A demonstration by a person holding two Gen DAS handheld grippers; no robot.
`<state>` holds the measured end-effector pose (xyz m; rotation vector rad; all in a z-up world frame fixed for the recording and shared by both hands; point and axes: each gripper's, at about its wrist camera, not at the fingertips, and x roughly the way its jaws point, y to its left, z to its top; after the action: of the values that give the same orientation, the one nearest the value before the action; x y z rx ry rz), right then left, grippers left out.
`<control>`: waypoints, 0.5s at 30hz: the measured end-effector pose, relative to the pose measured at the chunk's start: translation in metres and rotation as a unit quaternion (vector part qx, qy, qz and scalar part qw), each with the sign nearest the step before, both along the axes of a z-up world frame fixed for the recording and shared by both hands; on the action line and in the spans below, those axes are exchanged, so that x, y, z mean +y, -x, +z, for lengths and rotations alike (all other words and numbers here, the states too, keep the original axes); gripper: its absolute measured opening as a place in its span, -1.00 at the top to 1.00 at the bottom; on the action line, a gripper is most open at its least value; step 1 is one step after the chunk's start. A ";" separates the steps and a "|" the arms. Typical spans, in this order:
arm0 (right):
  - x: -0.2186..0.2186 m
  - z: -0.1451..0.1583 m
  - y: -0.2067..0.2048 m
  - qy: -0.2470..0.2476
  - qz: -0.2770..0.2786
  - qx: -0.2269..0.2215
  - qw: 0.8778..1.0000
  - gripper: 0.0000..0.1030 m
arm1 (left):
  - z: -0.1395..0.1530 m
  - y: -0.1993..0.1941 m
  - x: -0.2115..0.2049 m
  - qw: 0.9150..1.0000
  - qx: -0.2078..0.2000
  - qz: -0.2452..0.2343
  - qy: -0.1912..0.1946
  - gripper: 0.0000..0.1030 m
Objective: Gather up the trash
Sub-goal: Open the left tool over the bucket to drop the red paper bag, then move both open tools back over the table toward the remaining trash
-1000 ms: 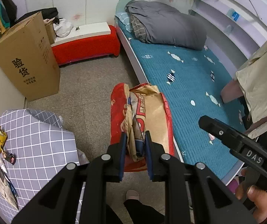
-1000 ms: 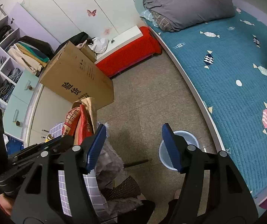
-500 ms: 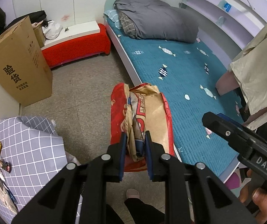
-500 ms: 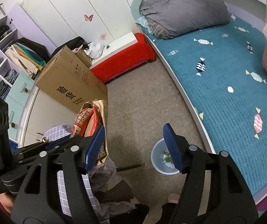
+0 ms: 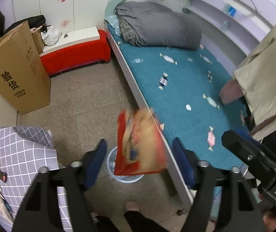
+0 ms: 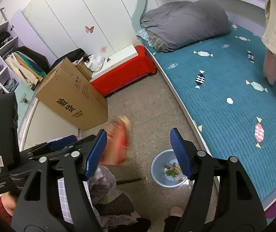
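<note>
The left gripper (image 5: 139, 155) has just been opening, its jaws now spread and released; the red-and-tan snack bag (image 5: 138, 145) blurs between them untouched, falling toward the waste bin (image 6: 160, 166) on the near floor beside the bed (image 5: 186, 89). The right gripper (image 6: 138, 152) hangs agape and empty, to the right, clear of the drop.

Red-and-tan bag (image 5: 138, 145), pale blue bin (image 6: 160, 166), teal candy-patterned bedspread (image 6: 234, 89).

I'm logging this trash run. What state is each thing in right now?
Left gripper: open, jaws have just been opening, pads clear of the bag.
Right gripper: open, empty.
Red snack bag: released, blurred, in mid-air above the bin.
Trash bin: upright on the floor, some scraps inside.
Cardboard box: standing on the floor.
</note>
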<state>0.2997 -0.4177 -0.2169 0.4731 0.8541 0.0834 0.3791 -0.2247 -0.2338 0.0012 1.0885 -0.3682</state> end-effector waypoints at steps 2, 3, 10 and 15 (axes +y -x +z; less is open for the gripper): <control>-0.002 -0.001 0.001 -0.001 -0.001 0.001 1.000 -0.30 | 0.001 0.002 -0.002 1.000 0.001 -0.006 0.002 -0.36; -0.002 -0.001 0.002 -0.002 -0.002 0.001 1.000 -0.30 | 0.002 0.004 -0.002 1.000 -0.002 -0.006 -0.003 -0.36; 0.012 0.002 0.005 0.001 0.018 -0.004 1.000 -0.31 | 0.010 0.016 0.007 1.000 -0.013 0.007 -0.005 -0.36; 0.029 0.005 0.007 0.004 0.043 -0.008 0.999 -0.31 | 0.017 0.027 0.026 0.999 -0.024 0.033 -0.004 -0.36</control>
<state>0.2928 -0.3889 -0.2115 0.4280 0.8590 0.1632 0.3518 -0.1991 -0.2171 -0.0184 1.0409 -0.3022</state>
